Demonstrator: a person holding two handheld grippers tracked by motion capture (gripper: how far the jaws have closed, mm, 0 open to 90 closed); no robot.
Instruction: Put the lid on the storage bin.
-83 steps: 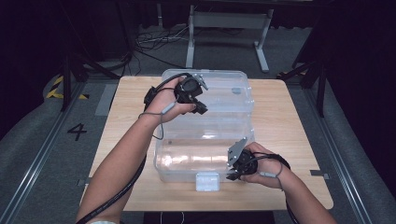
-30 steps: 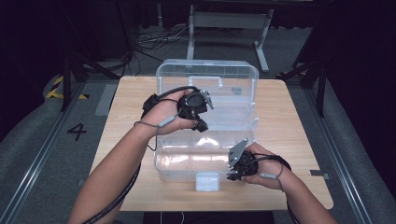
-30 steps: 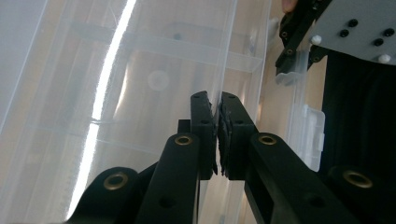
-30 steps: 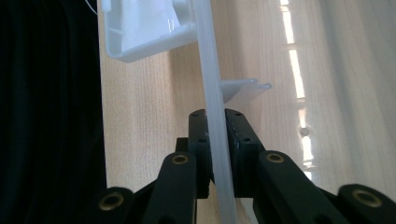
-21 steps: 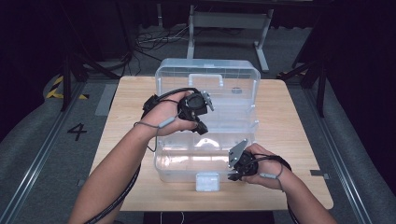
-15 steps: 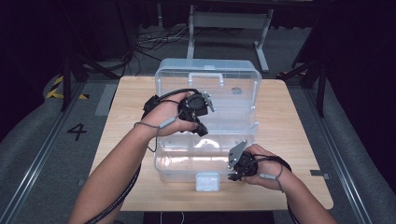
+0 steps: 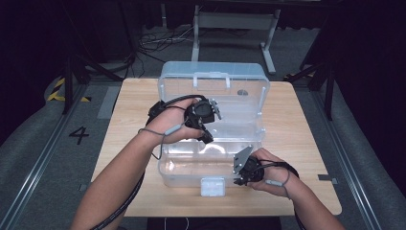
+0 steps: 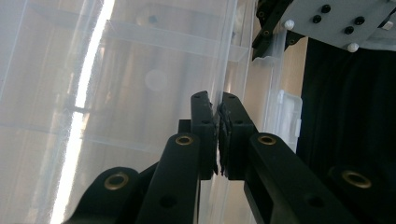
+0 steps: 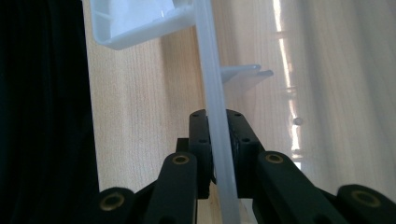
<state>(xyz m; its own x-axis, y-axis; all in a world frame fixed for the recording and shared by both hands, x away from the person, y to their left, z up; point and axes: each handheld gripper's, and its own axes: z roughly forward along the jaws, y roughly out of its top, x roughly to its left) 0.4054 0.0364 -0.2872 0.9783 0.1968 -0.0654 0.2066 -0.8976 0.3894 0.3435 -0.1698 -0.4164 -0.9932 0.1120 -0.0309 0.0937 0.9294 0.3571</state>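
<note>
A clear plastic box (image 7: 186,173) sits on the wooden table (image 7: 306,143) with its lid (image 7: 213,88) raised behind it. A white handle (image 7: 210,76) shows on the lid. My left gripper (image 7: 206,134) is over the box's back part, shut on a thin clear edge of the lid (image 8: 229,56); in the left gripper view the left gripper (image 8: 218,100) has its jaws pinched together on that edge. My right gripper (image 7: 239,176) is at the box's front right, and in the right gripper view the right gripper (image 9: 218,115) is shut on the front rim (image 9: 208,56).
A white latch (image 7: 213,187) hangs on the box's front wall, close to the table's near edge. Bare table lies left and right of the box. Beyond the far edge are a grey frame (image 7: 234,21) and cables (image 7: 153,40) on the floor.
The lid has risen from its lower position of 2.8 s ago and stands steeper. Over the last second my left gripper has drifted slightly toward the person. The right gripper has stayed put.
</note>
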